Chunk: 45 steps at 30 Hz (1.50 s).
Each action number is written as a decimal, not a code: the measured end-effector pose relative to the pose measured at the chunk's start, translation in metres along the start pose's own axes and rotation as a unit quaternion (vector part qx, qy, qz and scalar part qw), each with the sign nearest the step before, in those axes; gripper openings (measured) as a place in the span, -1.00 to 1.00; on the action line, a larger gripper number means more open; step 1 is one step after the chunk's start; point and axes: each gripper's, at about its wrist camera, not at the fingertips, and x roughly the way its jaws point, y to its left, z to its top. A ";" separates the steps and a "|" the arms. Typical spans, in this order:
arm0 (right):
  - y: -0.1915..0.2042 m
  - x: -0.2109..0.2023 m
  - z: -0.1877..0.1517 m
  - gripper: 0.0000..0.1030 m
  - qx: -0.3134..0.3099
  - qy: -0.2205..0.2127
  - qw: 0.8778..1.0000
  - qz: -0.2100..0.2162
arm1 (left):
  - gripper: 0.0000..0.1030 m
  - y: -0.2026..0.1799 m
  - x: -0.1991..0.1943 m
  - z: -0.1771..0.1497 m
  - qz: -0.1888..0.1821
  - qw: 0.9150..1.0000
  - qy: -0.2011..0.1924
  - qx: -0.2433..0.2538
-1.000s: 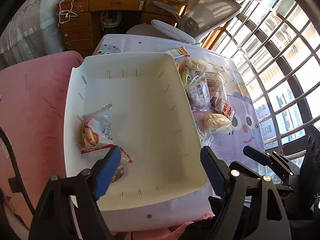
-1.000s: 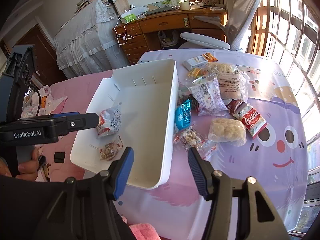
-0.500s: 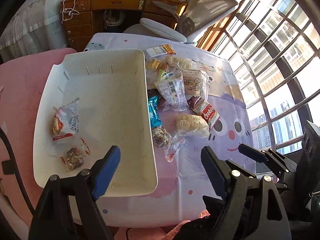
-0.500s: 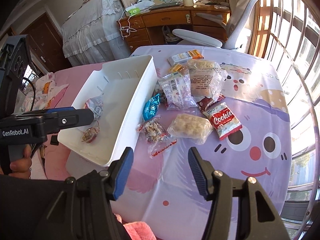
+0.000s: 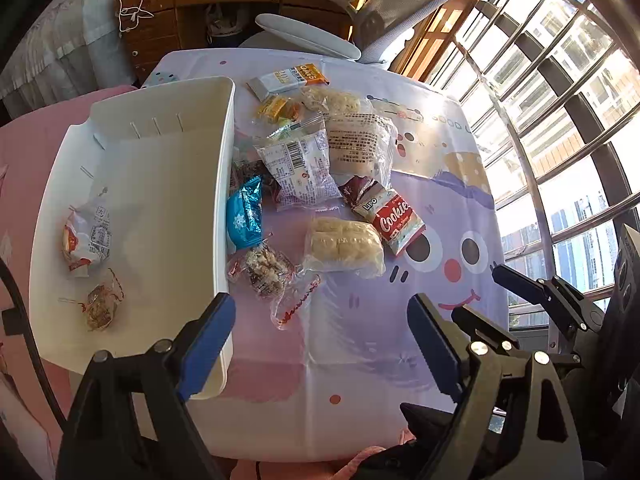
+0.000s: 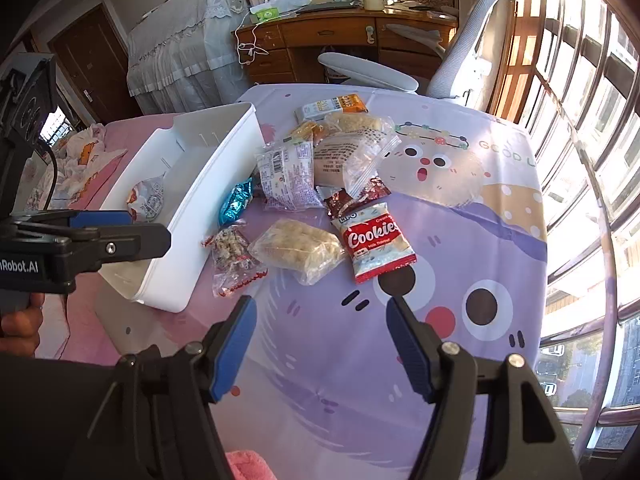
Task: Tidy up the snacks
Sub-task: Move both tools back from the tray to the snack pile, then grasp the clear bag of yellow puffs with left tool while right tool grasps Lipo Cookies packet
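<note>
Sunlit table (image 6: pixel 460 360), snacks piled beside the white bin (image 5: pixel 224 184) at its left edge; two already inside. Both the left gripper (image 5: pixel 322 344) and right gripper (image 6: pixel 320 344) have just been opening, empty. Best descend squarely over the cookies packet (image 6: pixel 374 240), pinching its middle

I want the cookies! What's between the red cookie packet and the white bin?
In the left wrist view, the pale puffed-rice bag and a clear nut-bar wrapper lie between the cookie packet and bin.
</note>
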 end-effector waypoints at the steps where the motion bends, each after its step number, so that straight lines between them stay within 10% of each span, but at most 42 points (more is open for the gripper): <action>1: -0.004 0.002 0.001 0.34 -0.005 0.000 1.000 -0.002 | 0.69 -0.004 0.004 0.002 0.003 1.000 0.005 0.002; 24: -0.042 0.094 0.014 0.35 -0.122 -0.034 0.992 -0.016 | 0.70 -0.041 0.145 0.059 0.054 0.981 0.184 -0.007; 45: -0.043 0.142 0.017 0.35 -0.131 -0.032 0.991 -0.005 | 0.67 -0.048 0.207 0.070 0.067 0.970 0.235 -0.009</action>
